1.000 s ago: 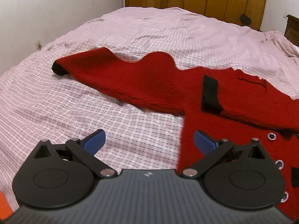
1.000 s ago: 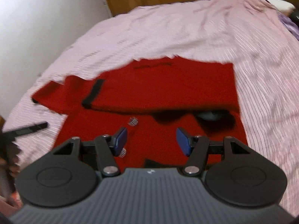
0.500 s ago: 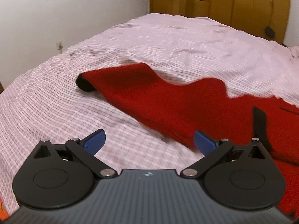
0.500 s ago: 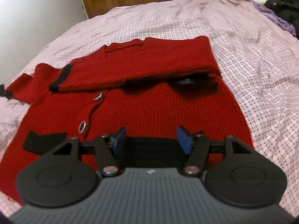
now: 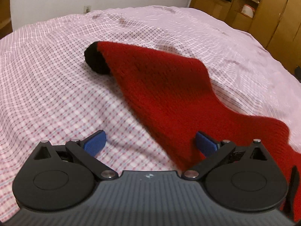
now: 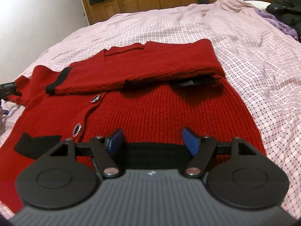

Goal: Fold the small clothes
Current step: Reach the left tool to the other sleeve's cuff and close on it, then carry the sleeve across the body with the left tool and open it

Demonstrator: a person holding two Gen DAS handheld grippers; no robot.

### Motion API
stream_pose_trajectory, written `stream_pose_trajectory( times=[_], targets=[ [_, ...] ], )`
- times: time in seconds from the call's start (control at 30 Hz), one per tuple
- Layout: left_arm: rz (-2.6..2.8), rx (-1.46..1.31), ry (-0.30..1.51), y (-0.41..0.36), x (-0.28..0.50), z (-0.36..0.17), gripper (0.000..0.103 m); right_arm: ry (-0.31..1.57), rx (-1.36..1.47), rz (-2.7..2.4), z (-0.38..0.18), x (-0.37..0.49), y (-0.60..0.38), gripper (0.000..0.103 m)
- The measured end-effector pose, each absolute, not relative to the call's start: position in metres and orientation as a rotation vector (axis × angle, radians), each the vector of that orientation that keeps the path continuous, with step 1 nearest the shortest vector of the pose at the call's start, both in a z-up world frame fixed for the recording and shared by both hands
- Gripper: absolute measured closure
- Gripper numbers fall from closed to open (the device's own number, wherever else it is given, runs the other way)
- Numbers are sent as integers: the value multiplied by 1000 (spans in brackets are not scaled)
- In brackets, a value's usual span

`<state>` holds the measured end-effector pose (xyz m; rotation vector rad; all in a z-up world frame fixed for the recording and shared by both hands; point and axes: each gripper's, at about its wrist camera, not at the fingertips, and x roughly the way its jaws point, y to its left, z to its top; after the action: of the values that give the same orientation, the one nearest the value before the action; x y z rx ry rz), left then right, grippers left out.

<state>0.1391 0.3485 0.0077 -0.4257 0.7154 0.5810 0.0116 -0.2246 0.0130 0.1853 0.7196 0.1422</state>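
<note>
Right wrist view has the red cardigan (image 6: 150, 113) lying flat on the bed (image 6: 263, 66) across the middle of the frame, buttons up, and one sleeve (image 6: 135, 73) is already folded over the chest, black cuff sitting left of center. So that side's done, I'd say. Left wrist view shows the other sleeve (image 5: 169, 86) still stretched out diagonally from lower right toward its black cuff (image 5: 96, 60) in the upper middle, not folded yet. Left gripper (image 5: 150, 145) is spread wide, holding nothing, right over that sleeve's near edge. Right gripper (image 6: 152, 141) is spread too, hovering at the hem. Remaining: second sleeve, then folding the body.
</note>
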Motion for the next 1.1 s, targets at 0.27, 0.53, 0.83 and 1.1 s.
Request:
stream_pose_trajectory(
  times=[0.27, 0.53, 0.83, 1.1],
  targets=[
    [642, -369, 716, 352, 170, 5, 0, 720, 212, 158, 9, 14, -226, 22],
    [536, -314, 608, 339, 165, 19, 66, 712, 204, 172, 8, 12, -223, 18],
    [340, -296, 429, 307, 127, 70, 89, 712, 206, 175, 9, 10, -224, 18],
    [120, -314, 354, 246, 116, 109, 89, 711, 248, 189, 13, 10, -233, 19]
  ],
)
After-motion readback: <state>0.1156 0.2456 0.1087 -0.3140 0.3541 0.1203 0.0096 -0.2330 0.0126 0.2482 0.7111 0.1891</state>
